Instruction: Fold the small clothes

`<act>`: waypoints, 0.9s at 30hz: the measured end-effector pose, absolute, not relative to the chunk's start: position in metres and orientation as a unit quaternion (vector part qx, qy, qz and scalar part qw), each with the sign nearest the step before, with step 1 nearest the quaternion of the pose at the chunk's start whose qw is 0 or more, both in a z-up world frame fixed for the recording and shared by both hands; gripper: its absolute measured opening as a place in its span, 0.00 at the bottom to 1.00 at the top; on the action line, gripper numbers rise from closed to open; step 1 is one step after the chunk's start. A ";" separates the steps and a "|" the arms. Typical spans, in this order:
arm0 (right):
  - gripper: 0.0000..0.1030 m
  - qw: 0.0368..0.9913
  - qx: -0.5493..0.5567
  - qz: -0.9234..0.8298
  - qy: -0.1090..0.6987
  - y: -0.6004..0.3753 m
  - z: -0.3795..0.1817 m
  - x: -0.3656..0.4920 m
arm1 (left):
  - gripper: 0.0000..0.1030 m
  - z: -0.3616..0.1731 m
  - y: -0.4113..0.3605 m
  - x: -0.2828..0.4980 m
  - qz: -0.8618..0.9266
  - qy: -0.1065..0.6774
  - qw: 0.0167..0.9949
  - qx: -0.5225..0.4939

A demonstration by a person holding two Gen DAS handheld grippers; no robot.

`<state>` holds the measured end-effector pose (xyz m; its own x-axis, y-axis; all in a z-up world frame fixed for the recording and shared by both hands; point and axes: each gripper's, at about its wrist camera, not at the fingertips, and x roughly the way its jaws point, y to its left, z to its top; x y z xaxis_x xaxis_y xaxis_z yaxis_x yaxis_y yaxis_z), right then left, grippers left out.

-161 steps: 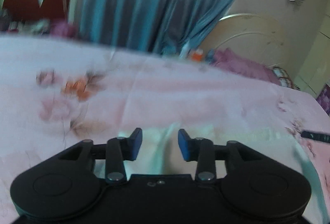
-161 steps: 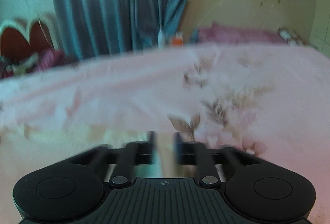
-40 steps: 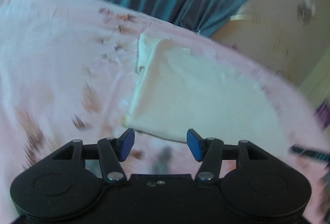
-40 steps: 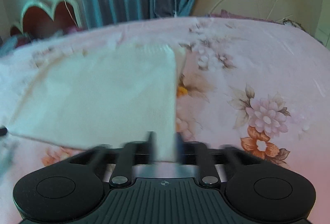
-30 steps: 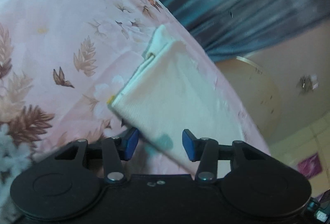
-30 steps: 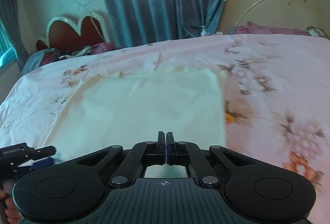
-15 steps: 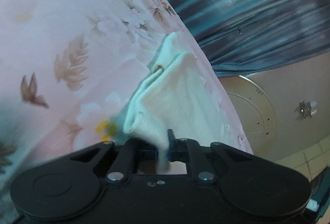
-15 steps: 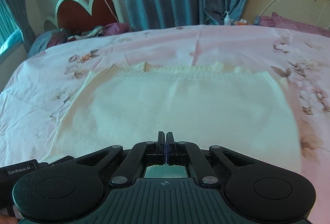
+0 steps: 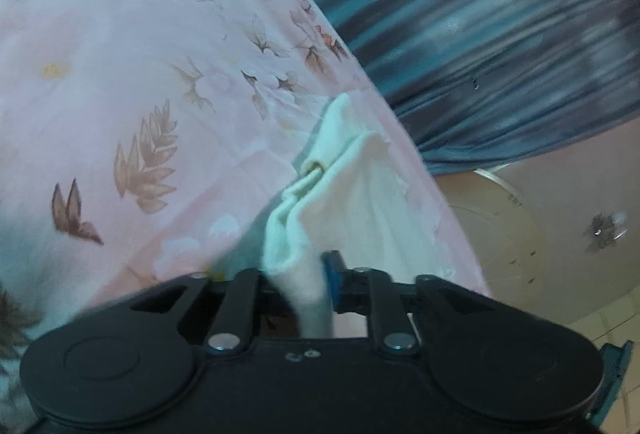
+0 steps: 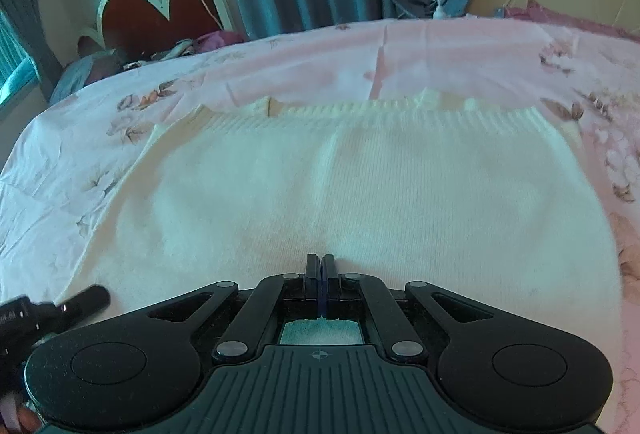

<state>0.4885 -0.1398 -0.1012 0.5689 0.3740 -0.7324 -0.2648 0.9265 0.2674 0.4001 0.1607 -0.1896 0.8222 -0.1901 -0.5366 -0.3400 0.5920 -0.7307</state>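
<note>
Left wrist view: the left hand-held gripper (image 9: 310, 276) is clamped on a bunched corner of the cream sweater (image 9: 352, 194). Ahead of the right hand-held gripper (image 10: 320, 276), fingers pressed together, it lies spread on the pink floral bed (image 10: 80, 138).

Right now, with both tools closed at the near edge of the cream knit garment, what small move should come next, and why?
Probably lift both tools together and carry the near edge toward the ribbed hem: the left tool pinches bunched cream knit garment, and the right tool sits shut at its edge.
</note>
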 end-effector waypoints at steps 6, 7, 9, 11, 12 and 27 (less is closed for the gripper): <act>0.00 0.878 0.077 0.204 0.426 -0.152 -0.100 0.491 | 0.07 -0.140 0.132 0.405 0.021 0.279 0.902 -0.330; 0.00 0.880 0.099 0.201 0.419 -0.161 -0.096 0.489 | 0.07 -0.130 0.122 0.408 0.013 0.279 0.909 -0.308; 0.00 0.889 0.133 0.191 0.395 -0.186 -0.086 0.483 | 0.07 -0.110 0.098 0.415 -0.015 0.285 0.921 -0.266; 0.00 0.890 0.172 0.182 0.382 -0.221 -0.077 0.478 | 0.06 -0.093 0.069 0.421 -0.038 0.287 0.931 -0.224; 0.00 0.891 0.186 0.176 0.374 -0.239 -0.073 0.476 | 0.06 -0.085 0.053 0.424 -0.053 0.292 0.933 -0.205; 0.70 0.890 0.287 0.142 0.325 -0.411 -0.041 0.453 | 0.38 -0.096 -0.132 0.434 -0.228 0.408 0.880 -0.082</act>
<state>0.4534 -0.4113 -0.0413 0.7486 0.4393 -0.4966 -0.0662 0.7948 0.6033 0.4337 -0.1317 -0.0964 0.5632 -0.4690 -0.6804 0.3350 0.8822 -0.3308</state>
